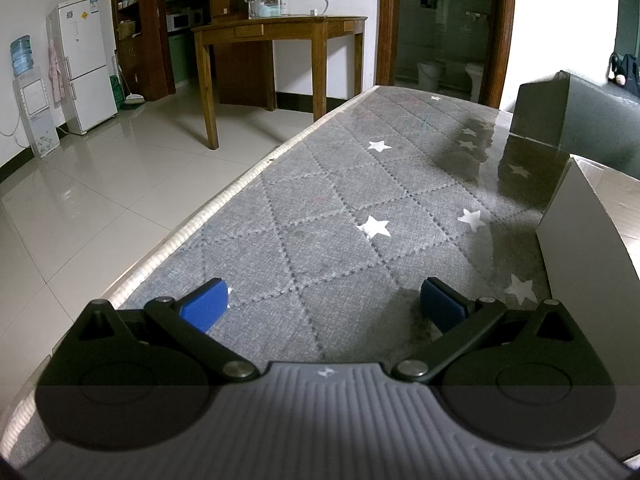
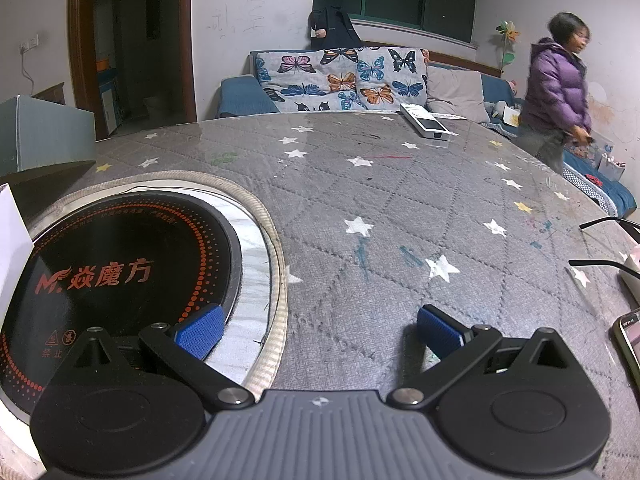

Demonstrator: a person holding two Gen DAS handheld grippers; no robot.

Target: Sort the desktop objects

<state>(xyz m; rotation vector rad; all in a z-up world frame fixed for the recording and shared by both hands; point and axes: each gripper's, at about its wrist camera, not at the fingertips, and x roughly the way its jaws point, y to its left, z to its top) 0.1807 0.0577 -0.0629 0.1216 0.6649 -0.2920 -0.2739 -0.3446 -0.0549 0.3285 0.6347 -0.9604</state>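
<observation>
white remote-like device (image 2: 428,124) lies flat at the far edge of the table (image 2: 360,200), near the sofa side, well apart from both claws. black glasses (image 2: 608,240) at the right edge of the right wrist view, arms pointing in over the table, resting by a pale object (image 2: 632,276) that is cut off by the frame. phone (image 2: 630,340) with lit screen at the right edge, just beside the right claw's outer side, partly cut off.

right claw (image 2: 318,330) spread wide, blue pads (image 2: 200,334) apart, nothing between them, hovering low over the grey quilted star-print cover. its left pad sits over the rim of a round black induction cooktop (image 2: 120,276) sunk into the table, red lettering and dot ring on it. white card or box edge (image 2: 12,240) at far left, grey box (image 2: 44,140) behind it.

left claw (image 1: 324,306) also spread wide, empty, over the same star cover near the table's curved edge (image 1: 224,200). grey box (image 1: 560,116) and a pale cardboard box (image 1: 588,232) at the right side of the table.

background: person in purple puffer jacket (image 2: 556,88) standing by the sofa with butterfly blanket (image 2: 340,76); wooden side table (image 1: 280,40), white fridge (image 1: 86,64), water dispenser (image 1: 32,100) on the tiled floor.
</observation>
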